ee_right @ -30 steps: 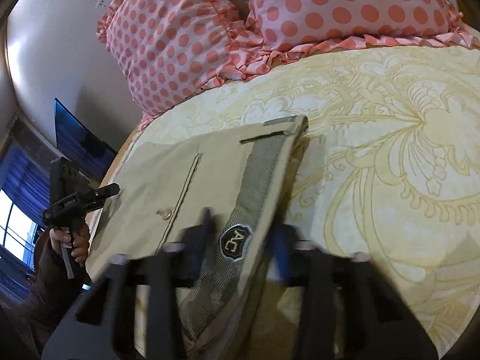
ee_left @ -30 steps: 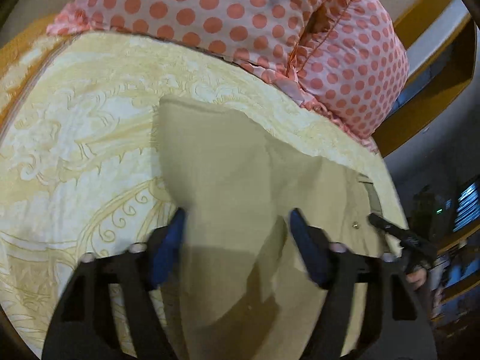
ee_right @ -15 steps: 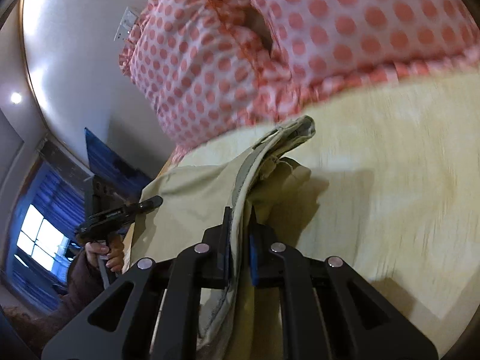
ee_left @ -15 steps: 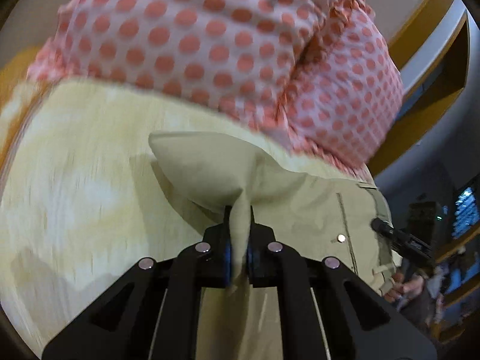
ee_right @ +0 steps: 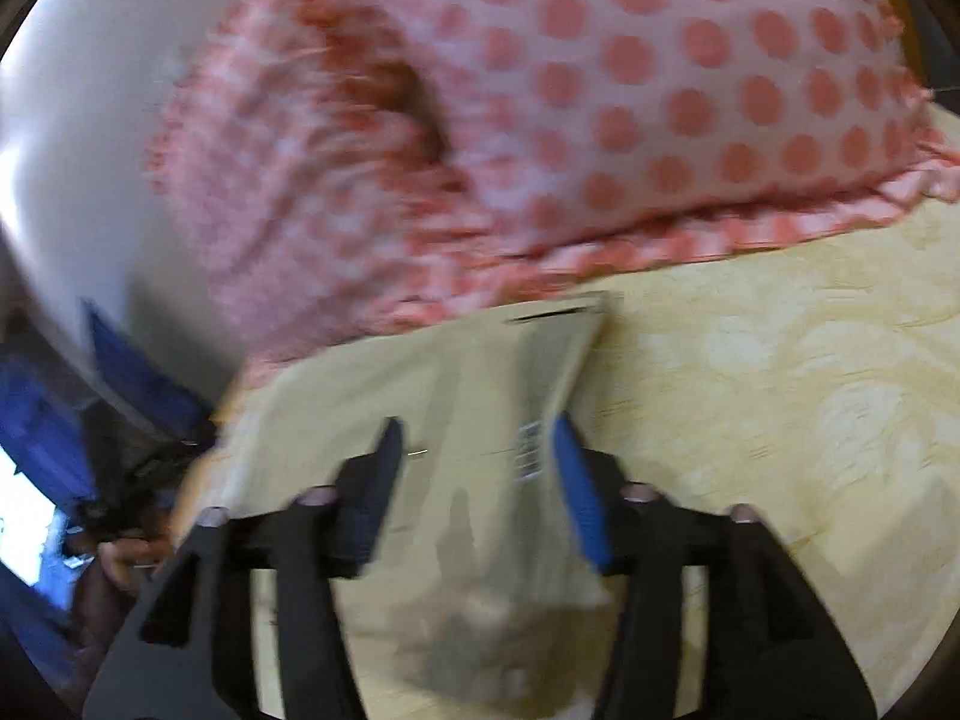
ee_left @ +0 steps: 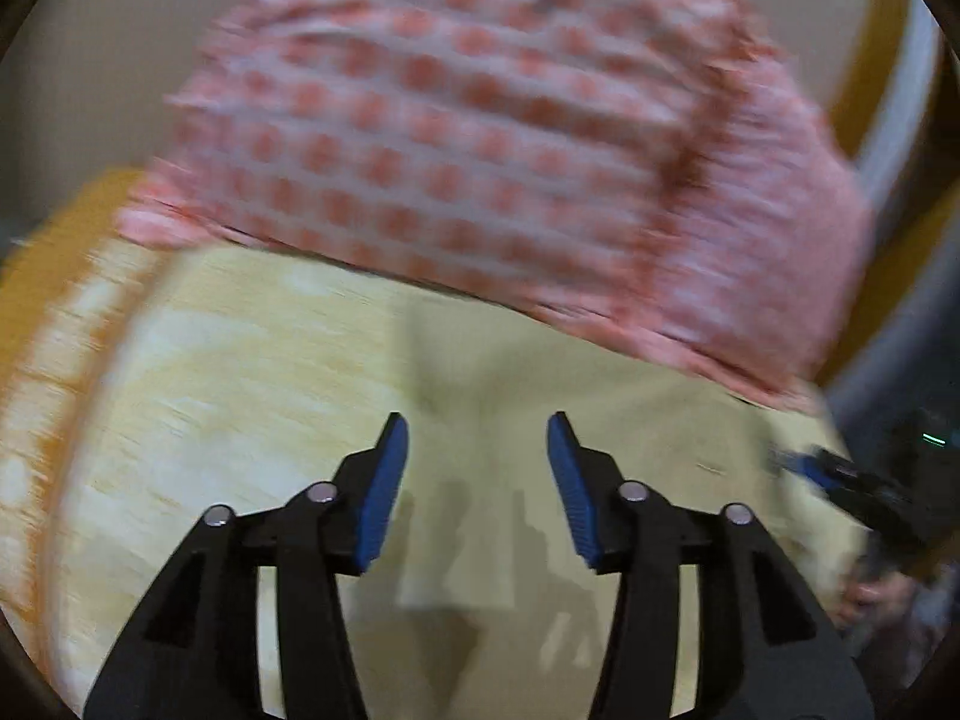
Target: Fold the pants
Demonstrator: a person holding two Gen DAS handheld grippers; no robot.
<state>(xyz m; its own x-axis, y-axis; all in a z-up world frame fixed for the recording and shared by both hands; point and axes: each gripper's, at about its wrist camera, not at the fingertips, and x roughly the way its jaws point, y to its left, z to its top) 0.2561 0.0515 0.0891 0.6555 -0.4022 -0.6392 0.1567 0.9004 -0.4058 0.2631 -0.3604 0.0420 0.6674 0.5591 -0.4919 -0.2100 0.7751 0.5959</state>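
Observation:
The khaki pants (ee_left: 480, 420) lie folded on the yellow patterned bedspread (ee_left: 210, 390), close to the pillows. My left gripper (ee_left: 477, 444) is open above the pants, holding nothing. In the right wrist view the pants (ee_right: 420, 396) show their grey waistband lining (ee_right: 552, 360) with a label. My right gripper (ee_right: 474, 444) is open over that waistband end, empty. The right gripper also shows at the far right of the left wrist view (ee_left: 840, 480). Both views are motion-blurred.
Two pink pillows with coral dots (ee_left: 480, 138) (ee_right: 660, 90) lie right behind the pants. The bedspread (ee_right: 780, 420) stretches to the right. A white wall (ee_right: 90, 150) and a blue-curtained window (ee_right: 36, 450) are at the left.
Half a second ago both grippers were shut on lifted pant fabric. Now both are open and the pants lie flat, nearer the pillows. Both cameras are moving.

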